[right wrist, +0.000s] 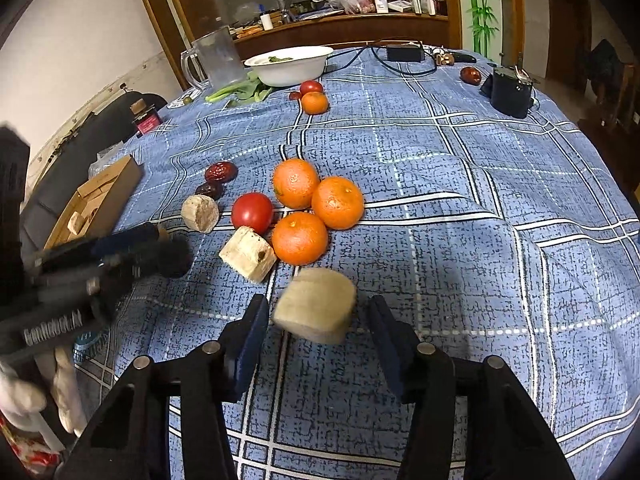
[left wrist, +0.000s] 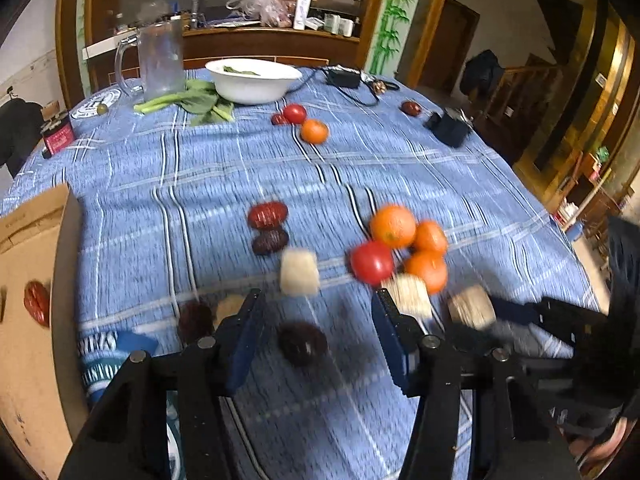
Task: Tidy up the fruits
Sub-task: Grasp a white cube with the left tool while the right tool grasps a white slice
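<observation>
Three oranges point(right wrist: 312, 208) and a red tomato point(right wrist: 252, 212) lie clustered mid-table; they also show in the left wrist view point(left wrist: 404, 240). Two red dates point(right wrist: 218, 178) lie to their left. Several pale chunks lie nearby, one point(right wrist: 248, 254) beside the tomato. My right gripper point(right wrist: 316, 322) is open, with a pale chunk point(right wrist: 316, 304) between its fingers, apart from both. My left gripper point(left wrist: 318, 320) is open over a dark date point(left wrist: 302, 342) on the cloth. The left gripper also shows in the right wrist view point(right wrist: 132, 256).
A cardboard box point(left wrist: 36, 280) with a red date point(left wrist: 36, 302) in it stands at the left. Far back are a white bowl point(left wrist: 252, 80), greens, a glass jug point(left wrist: 158, 62), another tomato and orange point(left wrist: 306, 124), a black case point(right wrist: 510, 92) and cables.
</observation>
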### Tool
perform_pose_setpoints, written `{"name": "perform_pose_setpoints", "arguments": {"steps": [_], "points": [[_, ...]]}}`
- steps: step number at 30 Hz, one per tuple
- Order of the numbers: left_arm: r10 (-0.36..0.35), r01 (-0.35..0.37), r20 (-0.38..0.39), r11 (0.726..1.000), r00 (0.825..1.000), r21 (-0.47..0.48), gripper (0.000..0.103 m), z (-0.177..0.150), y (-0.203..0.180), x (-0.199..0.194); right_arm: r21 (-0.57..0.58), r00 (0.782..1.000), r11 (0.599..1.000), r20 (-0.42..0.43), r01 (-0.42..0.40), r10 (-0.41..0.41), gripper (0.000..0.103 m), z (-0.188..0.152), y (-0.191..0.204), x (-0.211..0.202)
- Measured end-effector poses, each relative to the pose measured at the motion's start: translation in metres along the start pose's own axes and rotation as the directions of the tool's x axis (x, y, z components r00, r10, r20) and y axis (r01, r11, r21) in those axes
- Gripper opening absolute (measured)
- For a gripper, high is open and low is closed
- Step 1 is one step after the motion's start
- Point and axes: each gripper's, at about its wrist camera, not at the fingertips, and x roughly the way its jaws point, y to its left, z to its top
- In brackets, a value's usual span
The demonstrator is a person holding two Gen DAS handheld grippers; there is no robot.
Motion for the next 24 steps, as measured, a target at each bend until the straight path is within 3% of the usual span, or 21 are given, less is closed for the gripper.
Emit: {"name": "perform_pose_setpoints", "arguments": {"steps": [5, 8, 10, 16, 24], "points": [[0.036, -0.034, -0.064, 0.999, 0.997, 0.026, 0.054, 0.015, -0.007, 0.027, 0.011, 1.000, 1.000, 0.002, -0.012, 0.012, 0.048, 0.000, -0.002, -0.001], [0.040, -0.038, -0.067, 0.999, 0.997, 0.029, 0.048, 0.015, -0.009, 0.034, 0.016, 0.999, 0.999, 0.001, -0.032, 0.032, 0.042, 0.000, -0.003, -0.002], [0.079, -0.076, -0.069, 0.996, 0.994, 0.043, 0.022, 0.015, -0.009, 0.034, 0.010, 1.000, 1.000, 0.004, -0.025, 0.025, 0.042, -0.001, -0.002, -0.002], [0.058, -0.057, -0.047, 0.998, 0.997, 0.031, 0.022, 0.009, -0.002, 0.014, 0.001, 1.000, 1.000, 0.012, -0.029, 0.029, 0.041, -0.004, 0.003, -0.008], [0.035, -0.035, 0.090, 0.999, 0.995, 0.003, 0.022, -0.002, 0.016, -0.074, -0.031, 0.998, 0.999, 0.047, -0.031, 0.032, 0.042, -0.006, 0.023, -0.034]]}}
